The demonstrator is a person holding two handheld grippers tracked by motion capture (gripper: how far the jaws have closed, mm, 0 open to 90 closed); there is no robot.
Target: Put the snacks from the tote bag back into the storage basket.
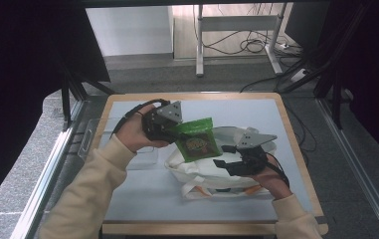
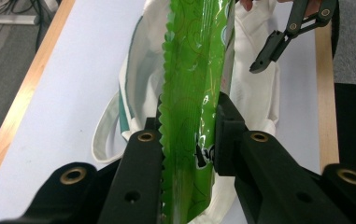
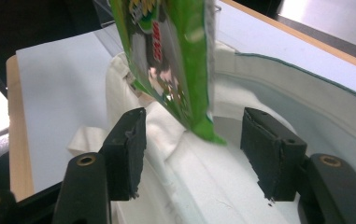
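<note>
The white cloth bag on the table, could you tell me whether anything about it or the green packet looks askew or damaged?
Nothing looks damaged or spilled. The white cloth bag lies slumped and rumpled on the table. The left gripper pinches the green snack packet by its edge over the bag; the right gripper stands open beside it.

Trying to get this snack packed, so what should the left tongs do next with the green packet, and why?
Probably lower the green packet into the white bag. The left tongs grip it upright, its lower corner hangs just over the bag's open mouth, and the right tongs stand open beside it, pressing nothing.
</note>
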